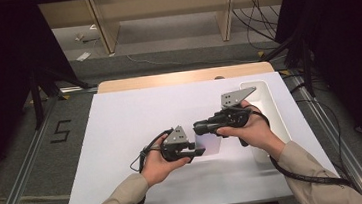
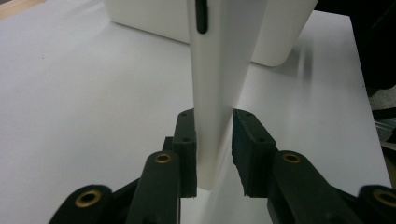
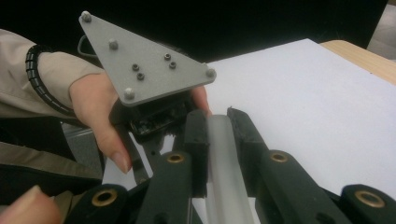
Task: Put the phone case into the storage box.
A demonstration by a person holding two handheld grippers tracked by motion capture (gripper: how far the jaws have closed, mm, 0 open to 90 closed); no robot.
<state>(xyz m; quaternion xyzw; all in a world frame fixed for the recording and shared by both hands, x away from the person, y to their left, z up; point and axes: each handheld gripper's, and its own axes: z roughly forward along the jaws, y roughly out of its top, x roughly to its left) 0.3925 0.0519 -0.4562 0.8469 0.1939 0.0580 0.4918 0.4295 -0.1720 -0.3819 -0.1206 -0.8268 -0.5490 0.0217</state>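
Observation:
A flat white slab (image 1: 210, 144) with a dark slot near one end hangs upright over the table between both grippers. My right gripper (image 1: 200, 128) points left and is shut on the slab's edge (image 3: 223, 154), which runs pale and rounded between its pads. My left gripper (image 1: 197, 149) comes in from the left. In the left gripper view the slab (image 2: 215, 70) stands between the jaws of this gripper (image 2: 212, 119); the left pad (image 2: 186, 140) lies against it and a narrow gap shows at the right pad (image 2: 245, 144). A hand holds each gripper.
A long white tray (image 1: 271, 104) lies along the right side of the white sheet (image 1: 131, 127); it is also behind the slab as a white tray (image 2: 275, 42). A wooden table edge (image 1: 181, 77) runs at the back. Metal rails and cables flank the table.

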